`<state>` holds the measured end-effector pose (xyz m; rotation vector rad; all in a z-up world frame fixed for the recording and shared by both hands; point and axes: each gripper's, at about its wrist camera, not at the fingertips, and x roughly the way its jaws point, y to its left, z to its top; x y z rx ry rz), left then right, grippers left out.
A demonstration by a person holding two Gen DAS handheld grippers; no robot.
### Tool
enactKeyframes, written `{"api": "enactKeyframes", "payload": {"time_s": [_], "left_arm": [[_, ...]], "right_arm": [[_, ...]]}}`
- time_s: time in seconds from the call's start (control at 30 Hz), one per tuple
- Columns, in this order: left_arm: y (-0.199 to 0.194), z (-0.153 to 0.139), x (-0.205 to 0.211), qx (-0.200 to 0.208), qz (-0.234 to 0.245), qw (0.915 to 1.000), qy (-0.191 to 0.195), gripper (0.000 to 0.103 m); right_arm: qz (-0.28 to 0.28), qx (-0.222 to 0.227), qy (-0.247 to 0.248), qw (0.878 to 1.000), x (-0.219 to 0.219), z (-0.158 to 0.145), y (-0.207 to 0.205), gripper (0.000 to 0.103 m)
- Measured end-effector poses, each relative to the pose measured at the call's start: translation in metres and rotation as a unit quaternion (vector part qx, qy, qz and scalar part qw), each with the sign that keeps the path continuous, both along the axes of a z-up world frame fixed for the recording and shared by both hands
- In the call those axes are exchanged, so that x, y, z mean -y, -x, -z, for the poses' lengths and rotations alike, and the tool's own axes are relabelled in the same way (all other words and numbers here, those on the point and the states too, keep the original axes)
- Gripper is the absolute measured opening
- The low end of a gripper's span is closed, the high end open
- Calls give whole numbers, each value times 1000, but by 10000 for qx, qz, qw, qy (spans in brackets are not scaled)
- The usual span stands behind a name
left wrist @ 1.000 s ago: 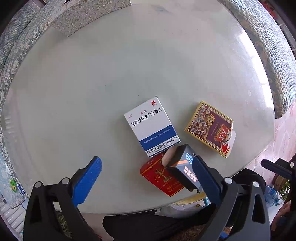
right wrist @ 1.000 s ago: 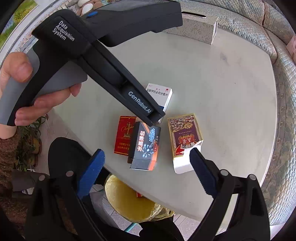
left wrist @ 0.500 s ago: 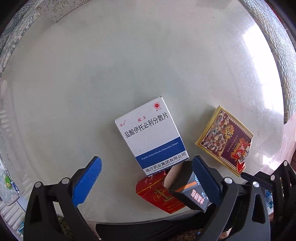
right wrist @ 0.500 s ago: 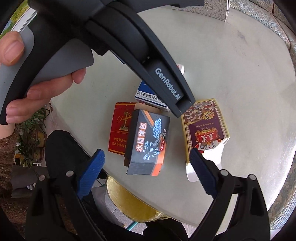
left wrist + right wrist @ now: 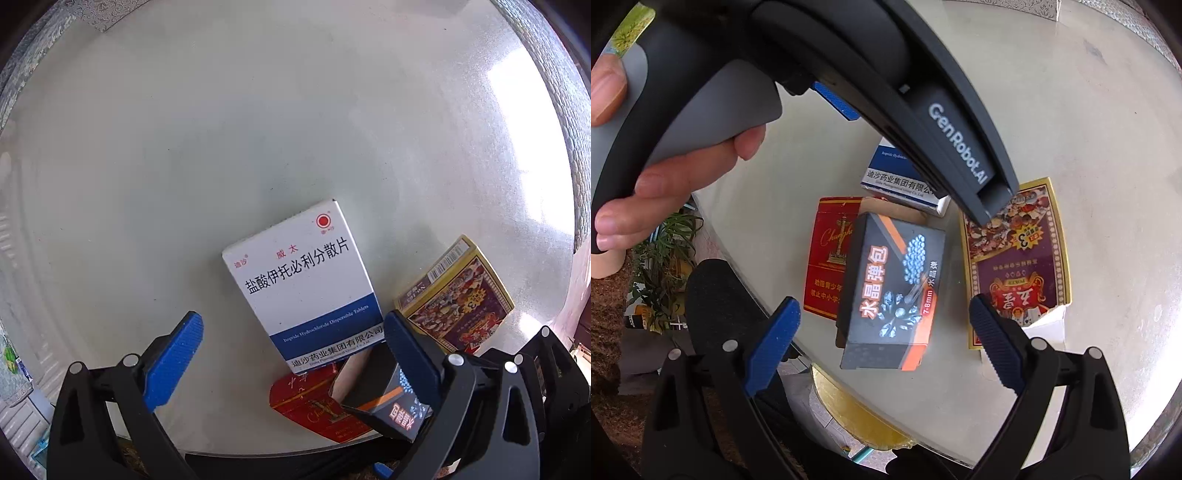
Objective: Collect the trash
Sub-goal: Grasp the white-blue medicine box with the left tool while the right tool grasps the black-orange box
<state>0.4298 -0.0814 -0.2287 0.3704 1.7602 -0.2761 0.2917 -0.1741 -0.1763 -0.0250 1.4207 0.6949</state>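
Your left wrist view looks steeply down on the counter from close above its near edge, facing across it, past the left tool at the bottom. Your right wrist view looks down from the same edge, a little to the side, with the body of the left tool crossing its upper half. Both views share the white medicine box, the red pack, the black box and the card box.

Left claw gapes wide above the white medicine box on the table.
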Motion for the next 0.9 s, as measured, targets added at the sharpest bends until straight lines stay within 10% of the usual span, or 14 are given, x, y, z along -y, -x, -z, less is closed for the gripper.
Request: {"api": "enactKeyframes", "payload": {"time_s": [0.57,0.9], "left_arm": [[-19,36,-1,-153,-112,9998,56,86],[-27,39,-1,-97,-38,9999,86,80]], "right_arm": [[46,-123,-290,9995,-9,11,-10,90],[208,-269,-436,9985,-4,24,-18,58]]}}
